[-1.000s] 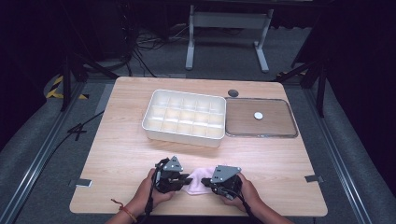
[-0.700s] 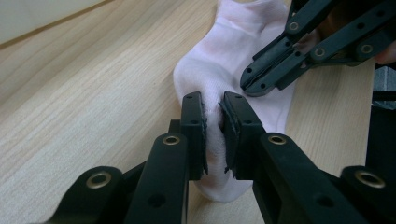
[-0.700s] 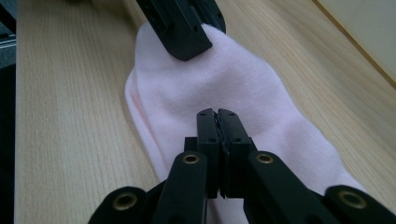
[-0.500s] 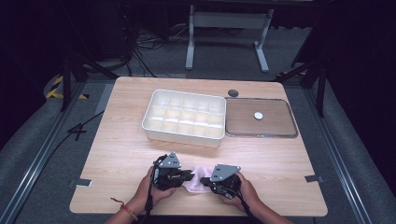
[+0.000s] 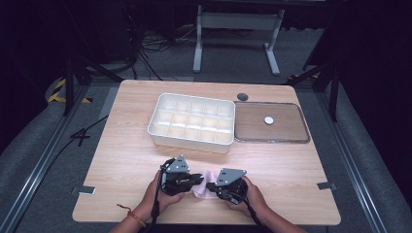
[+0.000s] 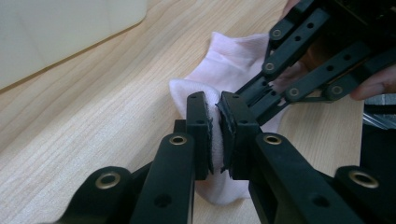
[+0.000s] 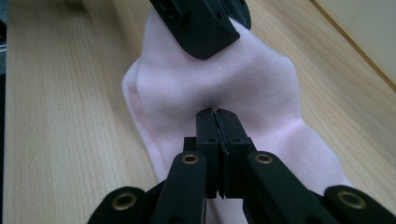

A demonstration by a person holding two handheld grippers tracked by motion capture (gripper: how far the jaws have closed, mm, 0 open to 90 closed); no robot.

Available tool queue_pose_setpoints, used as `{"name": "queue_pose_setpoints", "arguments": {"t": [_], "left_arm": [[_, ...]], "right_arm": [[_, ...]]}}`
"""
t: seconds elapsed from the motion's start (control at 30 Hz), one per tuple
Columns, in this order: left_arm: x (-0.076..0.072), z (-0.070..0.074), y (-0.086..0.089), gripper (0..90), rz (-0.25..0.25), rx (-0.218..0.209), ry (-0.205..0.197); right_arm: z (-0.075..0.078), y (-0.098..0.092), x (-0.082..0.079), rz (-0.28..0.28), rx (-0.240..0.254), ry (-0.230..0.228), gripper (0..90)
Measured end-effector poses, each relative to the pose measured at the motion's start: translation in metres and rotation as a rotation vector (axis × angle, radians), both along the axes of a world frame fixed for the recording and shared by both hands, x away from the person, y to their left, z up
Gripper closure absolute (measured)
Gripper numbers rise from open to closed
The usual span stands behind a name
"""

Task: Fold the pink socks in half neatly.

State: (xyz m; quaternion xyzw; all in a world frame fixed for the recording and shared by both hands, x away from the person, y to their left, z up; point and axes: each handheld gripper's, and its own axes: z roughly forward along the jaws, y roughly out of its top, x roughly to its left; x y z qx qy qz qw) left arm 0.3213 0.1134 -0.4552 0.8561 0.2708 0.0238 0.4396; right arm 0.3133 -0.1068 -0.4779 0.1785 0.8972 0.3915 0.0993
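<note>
Since the earlier frame the left gripper [image 6: 216, 135] has finished closing, and its jaws now pinch a fold of the pale pink knitted sock [image 6: 233, 56]; both hands have hardly shifted. Nearest the person, the sock lies crumpled on the light wooden table [image 5: 121, 165] close to its front edge, between the two grippers. The right gripper [image 7: 217, 122] has its jaws pressed together on the sock's fabric at the opposite side. Farther back, well apart from the sock, stands a white plastic tray divided into small compartments [image 5: 160, 127], and just beside it lies a flat clear-rimmed lid [image 5: 301, 124] with a small white disc [image 5: 268, 119] on it.
</note>
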Motion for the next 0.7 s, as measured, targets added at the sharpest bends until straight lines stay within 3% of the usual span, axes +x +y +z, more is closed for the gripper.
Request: {"name": "queue_pose_setpoints", "arguments": {"t": [0.33, 0.7], "left_arm": [[0.004, 0.000, 0.012, 83.5, 0.027, 0.001, -0.014], [0.007, -0.003, 0.016, 83.5, 0.047, 0.007, -0.005]], "right_arm": [[0.000, 0.011, 0.008, -0.004, 0.005, 0.008, 88.8], [0.000, 0.008, 0.010, -0.008, 0.024, 0.013, 84.8]]}}
